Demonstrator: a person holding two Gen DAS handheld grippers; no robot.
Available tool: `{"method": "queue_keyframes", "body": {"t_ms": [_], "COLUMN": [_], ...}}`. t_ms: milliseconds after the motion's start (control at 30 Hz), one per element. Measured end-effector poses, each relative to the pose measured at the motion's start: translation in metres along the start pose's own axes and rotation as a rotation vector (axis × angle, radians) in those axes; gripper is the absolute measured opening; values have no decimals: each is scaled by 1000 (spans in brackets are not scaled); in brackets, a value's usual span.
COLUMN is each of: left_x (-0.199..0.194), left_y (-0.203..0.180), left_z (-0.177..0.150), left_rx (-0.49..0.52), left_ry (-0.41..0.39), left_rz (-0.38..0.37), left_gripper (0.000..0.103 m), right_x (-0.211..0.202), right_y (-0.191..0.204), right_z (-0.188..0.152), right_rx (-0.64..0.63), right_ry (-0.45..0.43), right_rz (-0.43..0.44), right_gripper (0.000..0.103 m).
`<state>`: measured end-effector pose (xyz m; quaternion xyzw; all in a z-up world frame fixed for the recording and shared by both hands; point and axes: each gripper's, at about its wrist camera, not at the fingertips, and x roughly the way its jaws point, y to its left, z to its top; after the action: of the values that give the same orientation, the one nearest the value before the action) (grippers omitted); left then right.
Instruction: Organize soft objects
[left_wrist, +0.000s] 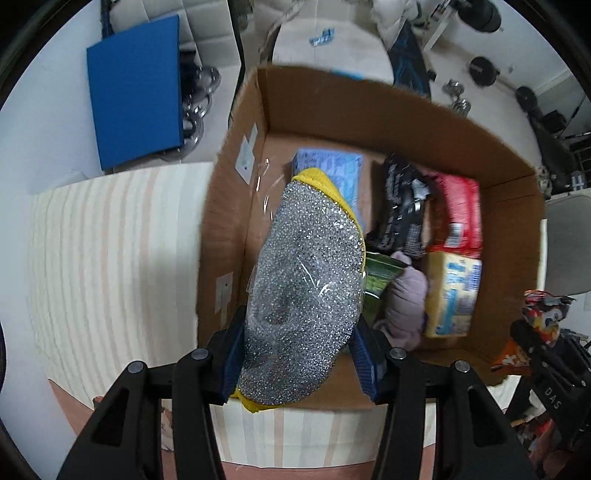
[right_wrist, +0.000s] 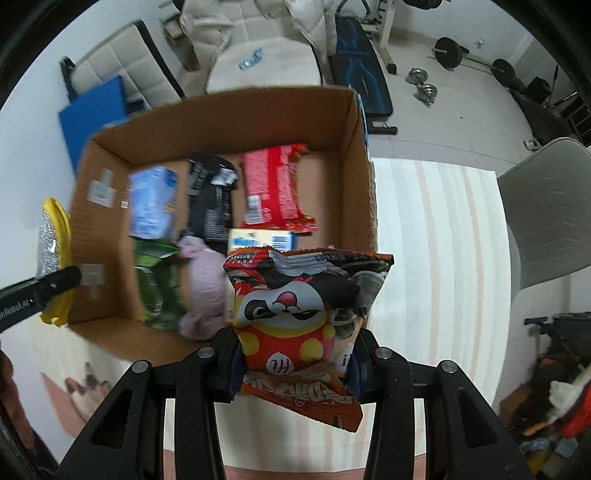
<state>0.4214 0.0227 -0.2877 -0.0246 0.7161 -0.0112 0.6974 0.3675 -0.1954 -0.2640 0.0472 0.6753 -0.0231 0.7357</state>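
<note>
Left gripper, seen through its own wrist camera, is clamped on a silver scouring pad with a yellow backing, sealed in clear film; both blue-padded fingers press its lower end. The tool points toward twelve o'clock and holds the pad tilted over the near left wall of an open cardboard box. Inside the box, a blue packet lies at twelve o'clock from the pad, a black packet and a red packet at two o'clock, and a green bag, a lilac soft toy and a yellow-and-blue pack at three o'clock. The box sits on a striped cloth. At four o'clock the other tool shows with its snack bag.

Right gripper, in its own wrist view, is closed on a red-orange snack bag printed with a panda figure; the fingers pinch the bag's lower part and the bag stands upright, just at the box's near right corner. This tool also aims toward twelve o'clock. The box lies ahead, with the blue, black and red packets along its far side and the green bag, lilac toy and yellow-and-blue pack nearer. At nine o'clock the left tool carries the scouring pad just outside the box's left wall.
</note>
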Motion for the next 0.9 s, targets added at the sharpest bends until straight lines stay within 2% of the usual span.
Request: {"method": "queue_keyframes", "body": {"t_ms": [100, 167, 233, 267, 300, 367, 467, 533, 567, 700, 767, 800, 900], "left_x": [25, 37, 45, 48, 48, 44, 36, 33, 31, 20, 14, 13, 4], "left_y": [-3, -5, -4, -2, -2, -2, -2, -2, -2, 0, 3, 1, -5], "left_z": [6, 8, 9, 10, 10, 11, 11, 10, 9, 4, -1, -1, -14], "left_rx": [25, 35, 30, 24, 42, 49, 59, 64, 63, 69, 67, 41, 47], "left_ry": [69, 103, 126, 134, 213, 182, 142, 129, 112, 75, 54, 16, -23], "left_rz": [7, 44, 37, 30, -72, -71, -64, -54, -48, -50, -54, 4, 12], "left_gripper": [52, 53, 55, 57, 59, 77, 86, 95, 99, 100, 101, 101, 101], "right_x": [18, 27, 35, 38, 39, 41, 39, 39, 38, 33, 31, 30, 28], "right_y": [3, 4, 6, 7, 8, 10, 13, 15, 16, 19, 22, 23, 25], "right_z": [6, 8, 10, 10, 10, 9, 7, 6, 6, 2, -2, -3, -8], "right_rx": [2, -2, -3, -11, -11, -11, -19, -19, -23, -25, -23, -23, -19], "right_ry": [32, 59, 68, 73, 76, 84, 80, 82, 81, 68, 62, 59, 43], "right_rz": [-36, -50, -62, -71, -71, -59, -57, -56, -50, -20, -2, 1, 4], "right_gripper": [45, 46, 52, 61, 66, 66, 66, 75, 83, 97, 98, 98, 103]}}
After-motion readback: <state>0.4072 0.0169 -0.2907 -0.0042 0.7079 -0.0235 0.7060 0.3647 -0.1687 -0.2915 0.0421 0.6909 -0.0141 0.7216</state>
